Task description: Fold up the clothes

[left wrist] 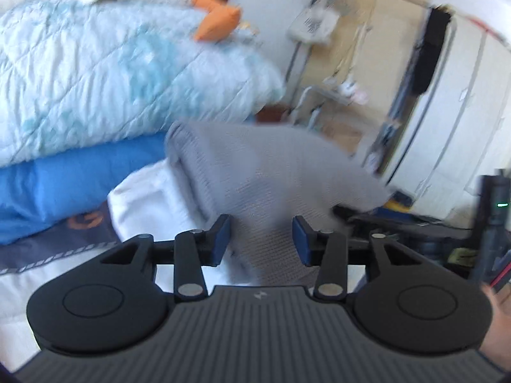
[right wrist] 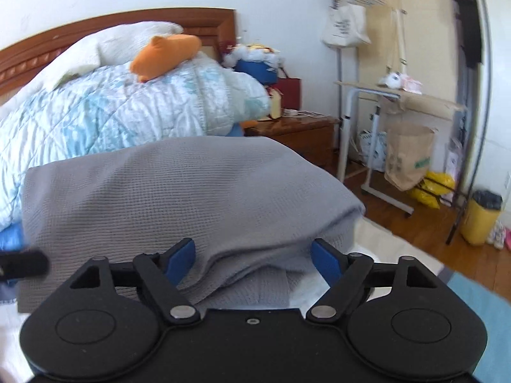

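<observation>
- Left gripper [left wrist: 261, 239]: blue-padded fingers [left wrist: 220, 239] spread apart, nothing pinched between them; grey fabric lies in the gap and beyond it toward 12 o'clock. This view is motion-blurred.
- Right gripper [right wrist: 254, 260]: fingers [right wrist: 180, 257] likewise spread wide, not clamped on anything; a raised fold of the grey cloth sits between them.
- Grey waffle-knit garment [right wrist: 179, 191]: spread in layers on the white bed sheet [left wrist: 143, 198], filling the centre of the right wrist view; a bunched edge runs toward 4 o'clock near the bed's edge.
- Pale blue quilt [right wrist: 105, 118]: heaped at 10 o'clock behind the garment, with an orange plush toy [right wrist: 166, 54] resting on top and a blue pillow [left wrist: 73, 178] beneath it.
- Wooden headboard [right wrist: 121, 24]: at 11 o'clock, behind the bedding.
- Brown paper bag [right wrist: 407, 156]: standing open on the floor at 3 o'clock under a rolling table [right wrist: 370, 89]; contents cannot be seen.
- Yellow bin [right wrist: 480, 218]: at 4 o'clock, lined with a dark bag; contents not visible.
- Blue tub [right wrist: 257, 68]: at 12 o'clock beside the nightstand [right wrist: 303, 134], filled with white fluffy material.
- White tote bag [right wrist: 346, 25]: hanging at 1 o'clock from a rack.
</observation>
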A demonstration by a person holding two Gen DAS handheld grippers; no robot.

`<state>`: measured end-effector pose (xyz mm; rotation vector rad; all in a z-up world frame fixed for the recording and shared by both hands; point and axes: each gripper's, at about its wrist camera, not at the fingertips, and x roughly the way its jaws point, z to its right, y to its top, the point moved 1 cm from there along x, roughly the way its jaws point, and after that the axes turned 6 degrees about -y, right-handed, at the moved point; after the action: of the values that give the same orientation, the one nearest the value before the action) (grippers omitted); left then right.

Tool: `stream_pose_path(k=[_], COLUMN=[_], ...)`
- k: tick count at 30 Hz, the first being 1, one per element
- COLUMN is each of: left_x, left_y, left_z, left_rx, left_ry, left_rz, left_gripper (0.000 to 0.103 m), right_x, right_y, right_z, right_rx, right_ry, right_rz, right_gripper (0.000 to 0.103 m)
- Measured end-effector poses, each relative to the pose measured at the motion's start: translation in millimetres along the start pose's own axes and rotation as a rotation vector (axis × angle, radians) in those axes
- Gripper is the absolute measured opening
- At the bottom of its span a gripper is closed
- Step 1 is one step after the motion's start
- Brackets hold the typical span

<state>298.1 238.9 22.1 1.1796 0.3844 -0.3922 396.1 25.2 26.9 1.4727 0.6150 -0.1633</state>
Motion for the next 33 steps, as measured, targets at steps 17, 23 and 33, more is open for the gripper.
stream_pose_path(k=[17, 23, 33], left_x=[-85, -112, -157], left_y=[-5, -28, -66], left_z=[77, 115, 130], left_rx=[0.211, 0.358, 0.34], left_ry=[0.0, 0.06, 0.029], left_rz=[-0.041, -0.061, -0.109], left_gripper=[0.096, 0.101, 0.103], right_x=[-165, -216, -288], right_y=[-21, -33, -50], right_z=[21, 7, -1], right_rx=[0.2, 0.14, 0.121], right_ry=[-0.269, -0.274, -0.335], right_rz=[-0.129, -0.147, -0.143], right_gripper=[0.091, 0.091, 0.091])
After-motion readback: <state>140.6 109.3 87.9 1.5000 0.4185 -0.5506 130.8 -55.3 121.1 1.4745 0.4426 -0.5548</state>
